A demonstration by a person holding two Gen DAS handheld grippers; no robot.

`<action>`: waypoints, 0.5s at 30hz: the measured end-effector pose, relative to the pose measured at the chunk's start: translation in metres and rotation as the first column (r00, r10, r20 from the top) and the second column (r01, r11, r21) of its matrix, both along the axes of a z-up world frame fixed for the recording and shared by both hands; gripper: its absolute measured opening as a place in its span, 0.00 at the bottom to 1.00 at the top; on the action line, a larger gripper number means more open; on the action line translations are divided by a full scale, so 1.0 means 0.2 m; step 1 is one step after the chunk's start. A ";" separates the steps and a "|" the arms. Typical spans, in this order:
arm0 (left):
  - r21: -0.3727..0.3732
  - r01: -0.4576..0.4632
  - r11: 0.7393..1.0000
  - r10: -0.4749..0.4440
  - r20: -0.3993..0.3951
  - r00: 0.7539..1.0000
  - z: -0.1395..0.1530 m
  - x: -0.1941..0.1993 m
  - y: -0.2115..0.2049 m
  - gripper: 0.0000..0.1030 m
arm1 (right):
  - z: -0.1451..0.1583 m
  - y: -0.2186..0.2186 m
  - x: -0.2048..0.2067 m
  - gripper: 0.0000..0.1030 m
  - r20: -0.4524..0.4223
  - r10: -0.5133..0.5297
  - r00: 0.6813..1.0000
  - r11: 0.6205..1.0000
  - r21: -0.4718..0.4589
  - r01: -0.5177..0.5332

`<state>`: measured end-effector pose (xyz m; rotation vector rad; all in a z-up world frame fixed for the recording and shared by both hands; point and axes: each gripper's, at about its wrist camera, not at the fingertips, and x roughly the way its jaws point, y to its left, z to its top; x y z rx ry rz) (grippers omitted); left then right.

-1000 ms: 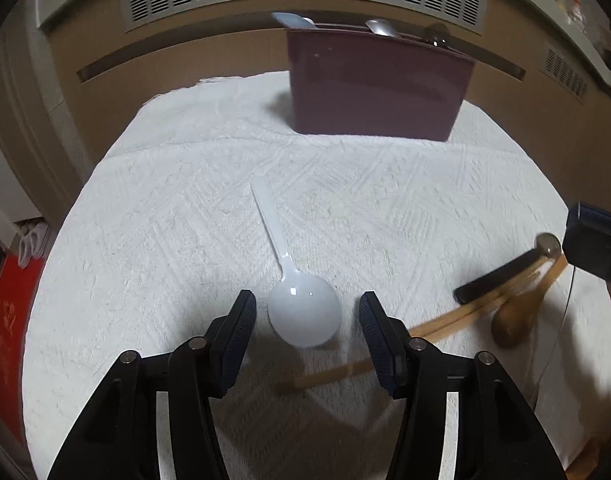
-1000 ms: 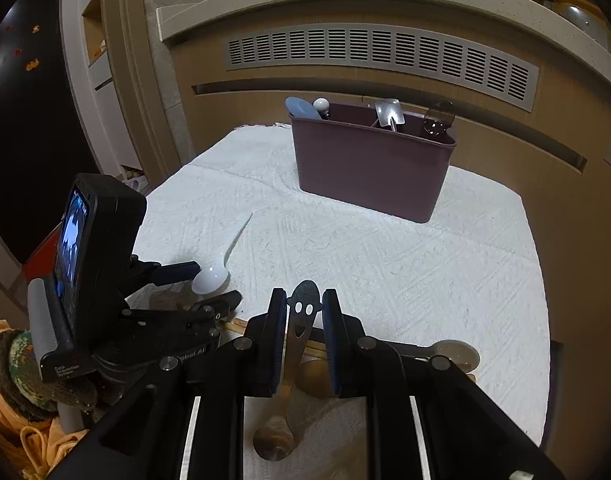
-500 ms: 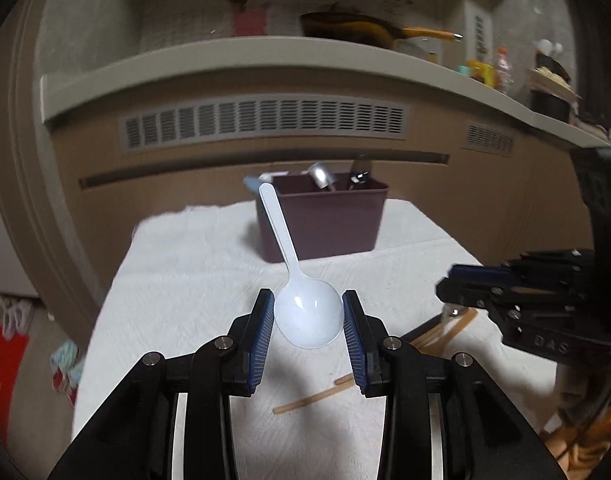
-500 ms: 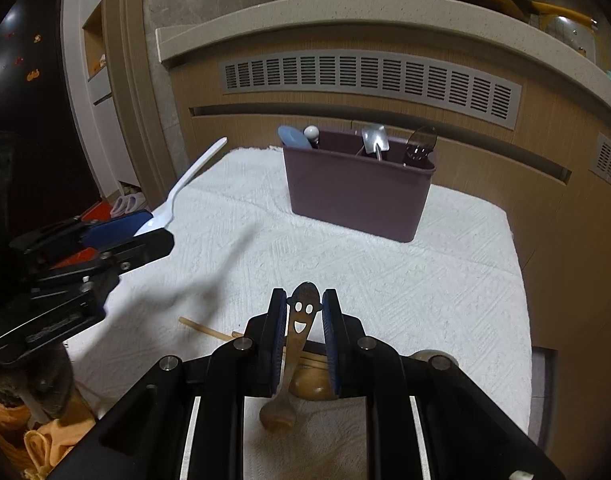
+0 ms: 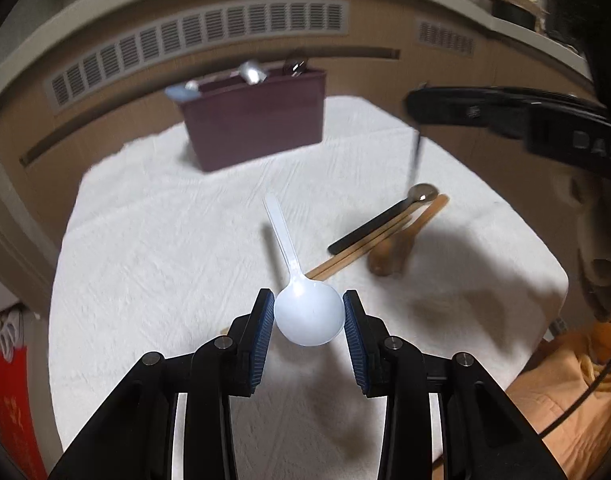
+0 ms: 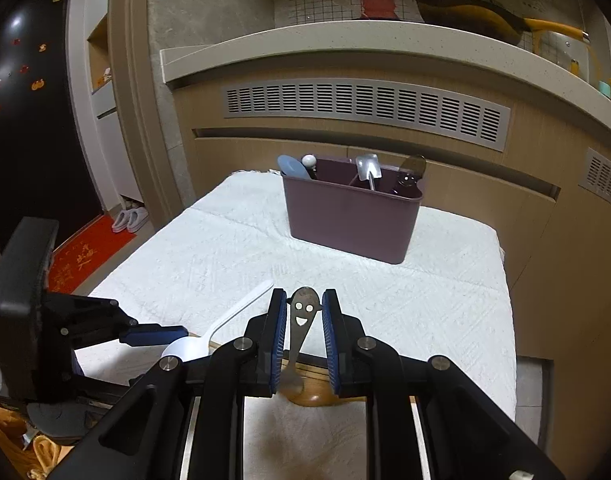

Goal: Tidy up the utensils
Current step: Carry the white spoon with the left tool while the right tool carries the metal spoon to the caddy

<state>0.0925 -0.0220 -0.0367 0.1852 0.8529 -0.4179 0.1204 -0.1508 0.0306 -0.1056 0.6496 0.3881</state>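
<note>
My left gripper (image 5: 308, 316) is shut on the bowl of a white plastic spoon (image 5: 305, 314), held above the white cloth with its handle pointing away. My right gripper (image 6: 303, 320) is shut on a metal spoon with a smiley-face handle (image 6: 303, 316), bowl hanging down. The maroon utensil caddy (image 6: 351, 216) stands at the far side of the table (image 6: 445, 300) with several utensils in it; it also shows in the left wrist view (image 5: 253, 120). The right gripper (image 5: 417, 112) shows at upper right in the left view. The left gripper (image 6: 153, 338) shows at lower left in the right view.
On the cloth lie a black-handled spoon (image 5: 377, 226), wooden chopsticks (image 5: 357, 252) and a wooden spoon (image 5: 405, 240), right of centre. A wooden cabinet with vent grilles (image 6: 365, 104) stands behind the table. A red mat (image 6: 85, 256) and slippers lie on the floor at left.
My left gripper closed on the white spoon, lifted it off the cloth and now tilts downward. My right gripper rose with the metal spoon still in it.
</note>
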 end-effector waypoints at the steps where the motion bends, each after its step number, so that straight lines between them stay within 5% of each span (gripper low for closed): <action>1: -0.012 -0.016 1.000 0.016 -0.023 1.000 -0.01 0.02 0.02 0.35 | 0.00 -0.01 0.00 0.16 -0.001 -0.003 1.000 1.000 0.001 0.003; 9: -0.087 -0.055 0.995 0.052 -0.033 0.998 0.00 0.06 0.09 0.36 | 0.00 -0.02 0.01 0.16 -0.001 -0.012 1.000 1.000 -0.002 0.012; 13: -0.071 -0.052 0.996 0.047 -0.078 0.996 -0.07 0.08 0.10 0.54 | -0.02 -0.02 0.02 0.16 -0.011 -0.012 1.000 1.000 -0.006 0.012; 15: -0.062 -0.032 0.998 0.025 -0.107 0.994 -0.10 0.09 0.09 0.54 | -0.02 -0.02 0.03 0.16 -0.007 -0.014 1.000 1.000 -0.009 0.014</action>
